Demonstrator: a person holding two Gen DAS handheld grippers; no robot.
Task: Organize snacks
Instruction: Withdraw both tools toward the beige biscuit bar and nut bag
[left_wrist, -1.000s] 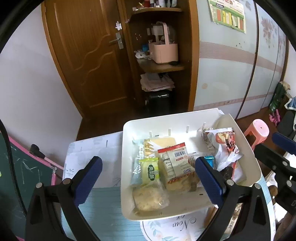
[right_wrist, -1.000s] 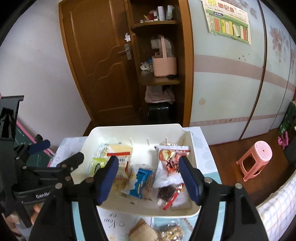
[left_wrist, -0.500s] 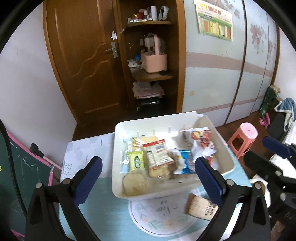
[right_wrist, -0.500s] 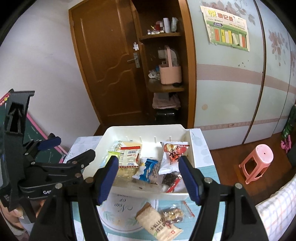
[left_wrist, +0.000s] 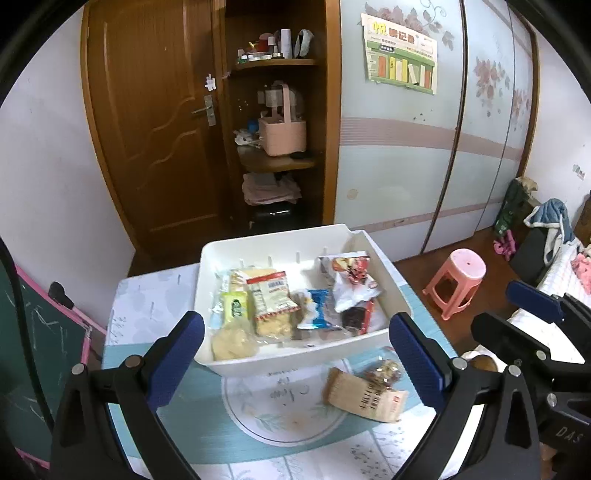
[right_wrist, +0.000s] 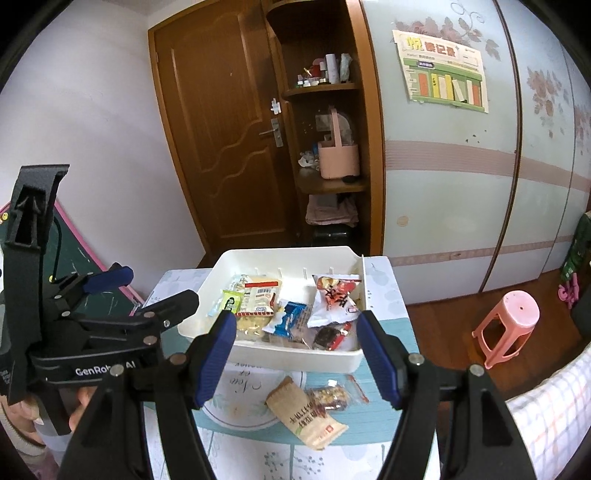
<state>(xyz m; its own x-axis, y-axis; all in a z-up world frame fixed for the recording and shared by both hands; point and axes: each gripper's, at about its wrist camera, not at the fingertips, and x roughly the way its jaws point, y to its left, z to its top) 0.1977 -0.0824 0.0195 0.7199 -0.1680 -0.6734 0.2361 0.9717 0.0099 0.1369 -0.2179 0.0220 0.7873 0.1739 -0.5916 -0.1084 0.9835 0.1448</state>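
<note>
A white tray (left_wrist: 280, 360) (right_wrist: 295, 356) stands on the small table and holds several snack packets, among them a blue one (left_wrist: 317, 308) (right_wrist: 291, 317) and a red-and-white bag (left_wrist: 351, 280) (right_wrist: 334, 299). On the table in front of the tray lie a tan packet (left_wrist: 364, 395) (right_wrist: 306, 415) and a clear nut packet (left_wrist: 382, 369) (right_wrist: 330, 397). My left gripper (left_wrist: 295, 358) is open and empty, held above the table's near side. My right gripper (right_wrist: 297, 350) is open and empty, above the two loose packets.
The table (left_wrist: 155, 295) carries a pale cloth with a round print. A pink stool (left_wrist: 458, 277) (right_wrist: 509, 321) stands on the floor to the right. A dark chalkboard (left_wrist: 33, 350) leans at the left. A door, shelves and wardrobe stand behind.
Both grippers have pulled back and up from the tray. The tray now looks smaller and farther, and the two loose packets in front of it have come into view.
</note>
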